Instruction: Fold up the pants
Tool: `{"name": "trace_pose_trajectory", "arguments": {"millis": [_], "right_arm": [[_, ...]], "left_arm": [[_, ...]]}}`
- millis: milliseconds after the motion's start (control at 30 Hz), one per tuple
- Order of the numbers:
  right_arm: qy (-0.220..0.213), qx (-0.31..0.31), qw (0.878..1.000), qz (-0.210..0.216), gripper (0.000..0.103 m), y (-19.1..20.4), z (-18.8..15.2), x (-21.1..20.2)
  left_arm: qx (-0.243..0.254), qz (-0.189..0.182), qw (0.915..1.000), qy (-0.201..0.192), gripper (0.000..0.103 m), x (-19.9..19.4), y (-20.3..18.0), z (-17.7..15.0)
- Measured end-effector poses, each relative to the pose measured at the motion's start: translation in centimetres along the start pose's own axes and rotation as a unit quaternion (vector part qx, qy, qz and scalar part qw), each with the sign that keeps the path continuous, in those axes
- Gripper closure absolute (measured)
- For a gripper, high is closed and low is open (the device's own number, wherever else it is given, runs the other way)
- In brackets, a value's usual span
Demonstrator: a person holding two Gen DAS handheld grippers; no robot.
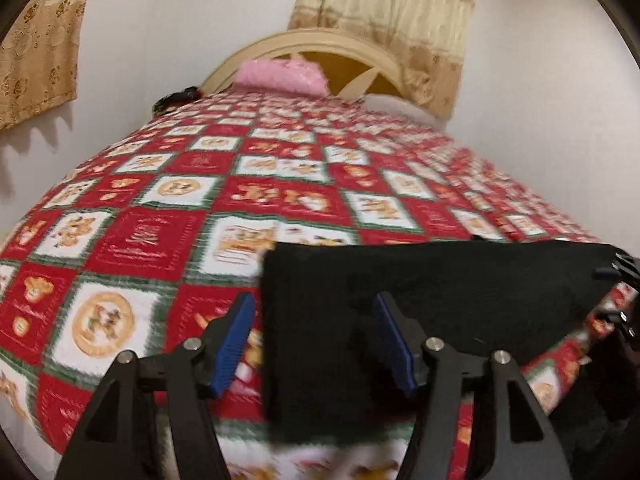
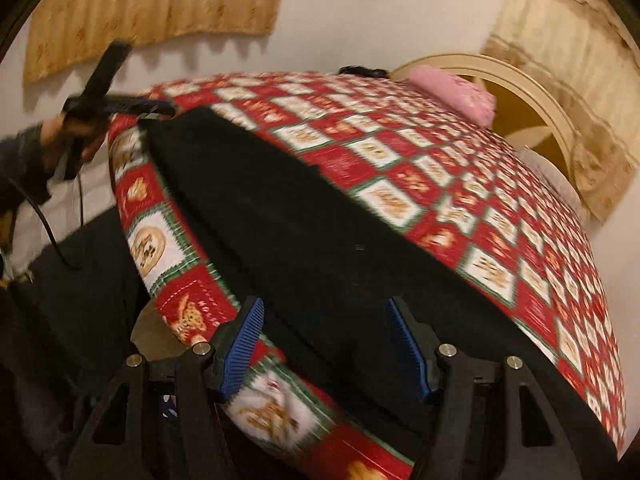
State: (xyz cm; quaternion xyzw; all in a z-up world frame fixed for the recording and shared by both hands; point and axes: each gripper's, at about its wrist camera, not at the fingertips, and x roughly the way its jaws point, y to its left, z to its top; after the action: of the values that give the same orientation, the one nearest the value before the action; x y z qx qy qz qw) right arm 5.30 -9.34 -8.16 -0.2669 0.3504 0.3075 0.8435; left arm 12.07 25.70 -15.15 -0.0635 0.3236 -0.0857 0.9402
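Note:
Black pants [image 1: 432, 300] lie flat along the near edge of the bed, on a red and white patchwork quilt [image 1: 168, 240]. My left gripper [image 1: 314, 312] is open, its blue pads [image 1: 236, 344] either side of the pants' left end, just above the cloth. In the right wrist view the pants [image 2: 304, 240] stretch as a long band from the lower right to the far left. My right gripper [image 2: 326, 320] is open over their near end. The left gripper [image 2: 132, 106] shows at the far end of the pants, held by a hand.
The quilt [image 2: 460, 200] covers the whole bed. A pink pillow [image 1: 280, 74] and a cream headboard [image 1: 320, 40] are at the far end. Curtains [image 1: 384, 20] hang on the wall behind. The person's dark legs [image 2: 72, 280] stand at the bed's edge.

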Motion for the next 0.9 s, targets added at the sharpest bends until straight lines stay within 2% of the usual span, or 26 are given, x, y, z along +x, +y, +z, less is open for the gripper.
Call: {"name": "trace_pose_trajectory", "arguments": {"millis": [100, 200, 333, 467, 600, 633, 733, 800, 900], "right_arm": [[0.005, -0.006, 1.000, -0.001, 0.038, 0.5, 0.1, 0.7], [0.003, 0.010, 1.000, 0.008, 0.038, 0.0, 0.2, 1.0], [0.000, 0.027, 0.999, 0.023, 0.038, -0.3, 0.1, 1.6], [-0.001, 0.022, 1.000, 0.016, 0.038, 0.0, 0.4, 1.9], [-0.015, 0.028, 0.999, 0.012, 0.038, -0.2, 0.5, 1.2], [-0.016, 0.030, 0.999, 0.010, 0.038, -0.3, 0.5, 1.1], [-0.016, 0.035, 0.999, 0.007, 0.038, -0.5, 0.3, 1.1], [-0.015, 0.036, 0.999, 0.005, 0.038, -0.6, 0.2, 1.3], [-0.018, 0.042, 0.999, 0.003, 0.038, -0.7, 0.3, 1.6]], "left_arm": [[-0.028, 0.006, 0.9994, 0.018, 0.039, 0.2, 1.6, 1.0], [-0.051, -0.014, 0.9982, 0.029, 0.039, -0.5, 2.5, 0.9], [-0.056, -0.009, 0.9973, 0.047, 0.039, 0.5, 2.7, 0.7], [-0.074, -0.038, 0.9943, 0.067, 0.041, 2.3, 2.5, 1.0], [-0.078, -0.046, 0.9924, 0.084, 0.063, 3.9, 2.4, 1.4], [-0.079, -0.048, 0.9923, 0.083, 0.064, 3.9, 2.3, 1.6], [-0.073, -0.043, 0.9928, 0.084, 0.075, 3.7, 2.0, 1.8], [-0.066, -0.038, 0.9938, 0.081, 0.095, 3.4, 1.9, 2.0], [-0.060, -0.048, 0.9945, 0.071, 0.095, 2.7, 1.5, 2.3]]}}
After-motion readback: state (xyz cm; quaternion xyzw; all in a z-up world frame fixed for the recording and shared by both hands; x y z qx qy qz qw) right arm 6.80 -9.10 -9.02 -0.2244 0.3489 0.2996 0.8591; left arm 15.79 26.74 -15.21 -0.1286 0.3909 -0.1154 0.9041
